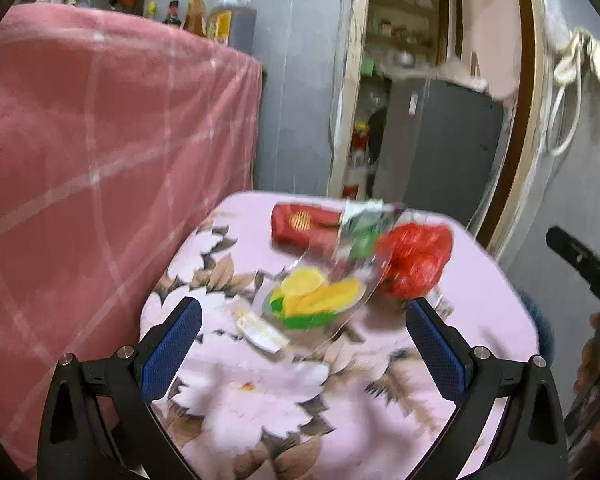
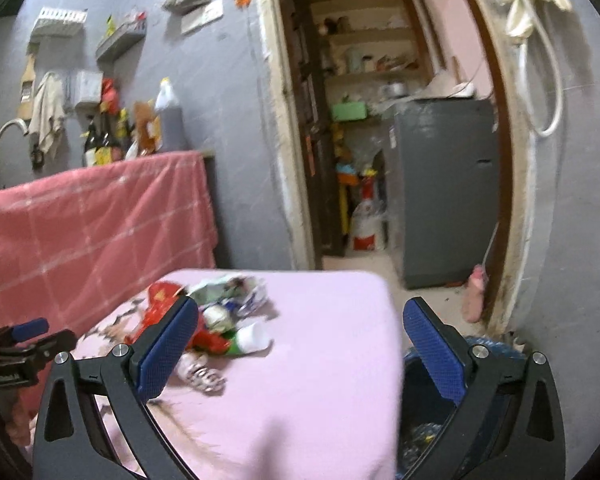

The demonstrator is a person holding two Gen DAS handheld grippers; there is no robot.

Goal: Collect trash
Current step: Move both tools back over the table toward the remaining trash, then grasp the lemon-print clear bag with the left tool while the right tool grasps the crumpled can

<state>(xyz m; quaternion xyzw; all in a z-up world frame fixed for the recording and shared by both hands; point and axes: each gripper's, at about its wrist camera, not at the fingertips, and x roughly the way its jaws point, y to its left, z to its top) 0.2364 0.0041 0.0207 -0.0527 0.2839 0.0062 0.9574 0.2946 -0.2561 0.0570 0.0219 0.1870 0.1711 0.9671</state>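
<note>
A pile of trash lies on a pink floral-covered table [image 1: 284, 412]. In the left wrist view I see a clear wrapper with yellow and green print [image 1: 316, 300], a crumpled red plastic bag [image 1: 416, 260], a red packet [image 1: 300, 224] and a small white scrap [image 1: 260, 330]. My left gripper [image 1: 304, 344] is open above the table, short of the clear wrapper. In the right wrist view the pile [image 2: 224, 312] includes a white cup [image 2: 254, 338] and crumpled wrappers. My right gripper [image 2: 300, 344] is open and empty above the table [image 2: 320, 380].
A dark bin [image 2: 428, 412] with a blue rim stands on the floor at the table's right edge. A counter draped in pink checked cloth [image 1: 100, 160] stands to the left, with bottles on it. A doorway and a grey fridge [image 2: 444, 184] lie beyond.
</note>
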